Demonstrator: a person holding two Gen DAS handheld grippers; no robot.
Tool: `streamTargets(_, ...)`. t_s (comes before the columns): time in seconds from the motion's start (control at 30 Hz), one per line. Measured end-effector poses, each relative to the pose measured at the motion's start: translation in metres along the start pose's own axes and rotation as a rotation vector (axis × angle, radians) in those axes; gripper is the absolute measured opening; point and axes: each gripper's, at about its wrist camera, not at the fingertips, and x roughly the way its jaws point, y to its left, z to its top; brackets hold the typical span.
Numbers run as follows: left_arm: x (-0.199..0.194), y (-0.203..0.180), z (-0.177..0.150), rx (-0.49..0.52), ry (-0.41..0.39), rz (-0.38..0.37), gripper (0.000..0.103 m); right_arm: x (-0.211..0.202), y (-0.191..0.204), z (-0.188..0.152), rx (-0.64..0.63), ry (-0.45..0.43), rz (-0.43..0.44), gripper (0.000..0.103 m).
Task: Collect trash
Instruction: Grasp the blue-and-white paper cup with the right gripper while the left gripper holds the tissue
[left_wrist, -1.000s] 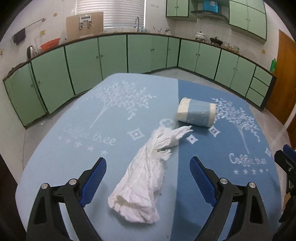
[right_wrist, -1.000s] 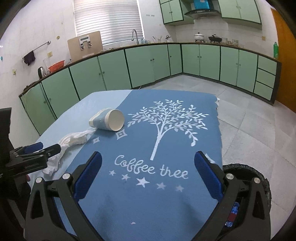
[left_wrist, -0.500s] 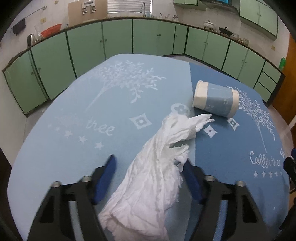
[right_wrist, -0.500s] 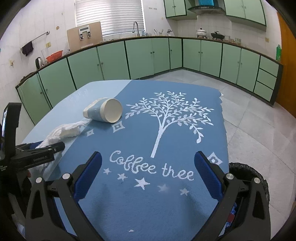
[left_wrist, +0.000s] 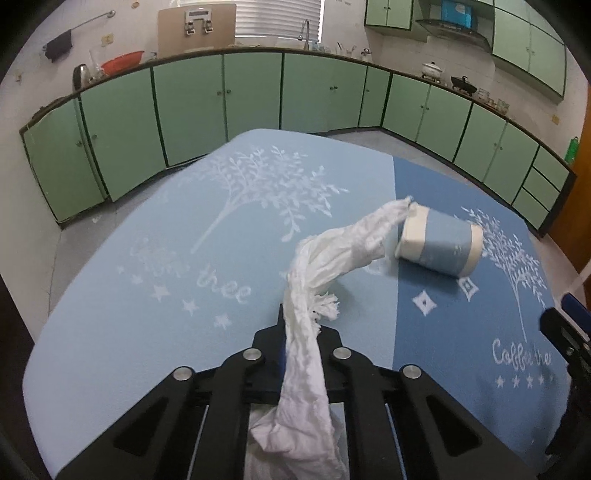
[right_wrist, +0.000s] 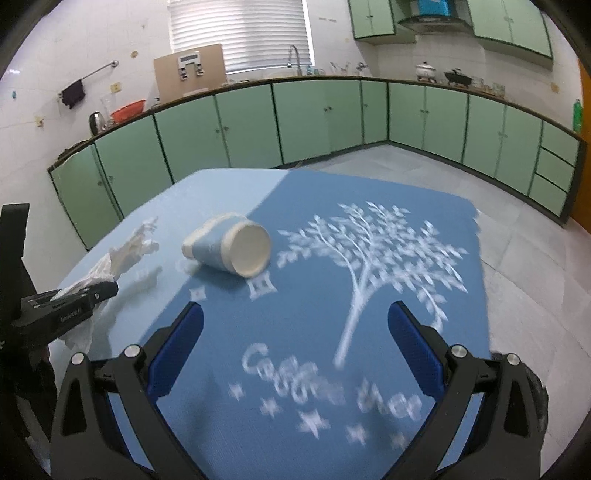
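Your left gripper (left_wrist: 301, 343) is clamped on the crumpled tissue (left_wrist: 317, 280) near its middle — soft, weightless, easily torn, so lift it gently; its far end trails toward the paper cup (left_wrist: 439, 245). Your right gripper (right_wrist: 295, 339) hangs with jaws wide apart, holding nothing. Beyond it the cup lies on its side on the blue tablecloth (right_wrist: 369, 314) — light, crushable; pinch it lightly across the rim.
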Motion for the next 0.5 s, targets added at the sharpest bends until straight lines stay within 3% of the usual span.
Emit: streamTargets(0.5, 0.02, 0.007, 0.027, -0.006, -0.03, 0.044, 0.008, 0.072, 0.022, 0.037, -0.043, 0.108, 0.106, 0.097)
